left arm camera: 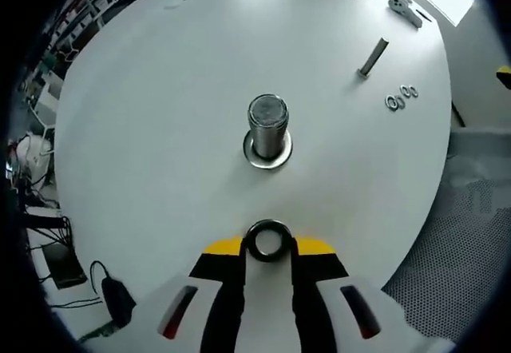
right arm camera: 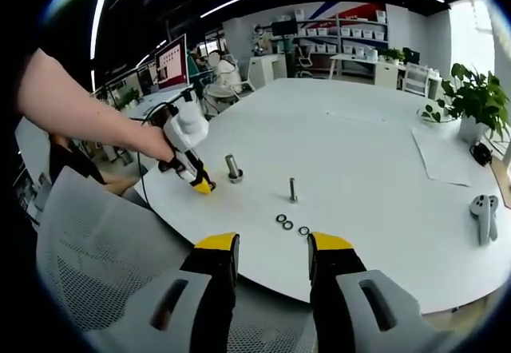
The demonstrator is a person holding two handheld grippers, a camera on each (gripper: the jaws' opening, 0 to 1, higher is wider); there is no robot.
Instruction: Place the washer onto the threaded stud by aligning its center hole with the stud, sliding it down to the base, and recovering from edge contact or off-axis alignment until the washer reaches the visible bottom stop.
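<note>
one washer (left arm camera: 267, 240) pinched between the left claw (left arm camera: 268, 247) tips, at 6 o'clock from the threaded stud (left arm camera: 267, 129) upright on the white tabletop (left arm camera: 160, 129) | right claw (right arm camera: 271, 245) parted, holding nothing | three spare washers (right arm camera: 292, 224) beside a bolt (right arm camera: 293, 190)

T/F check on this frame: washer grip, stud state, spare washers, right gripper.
1. The left gripper holds a washer between its jaws. True.
2. That washer is already seated on the stud. False: it sits short of the stud, which has a separate ring at its base.
3. Three loose washers lie on the table. True.
4. The right gripper is shut on a bolt. False: its jaws are open and empty.
5. A second bolt stands upright. True.
</note>
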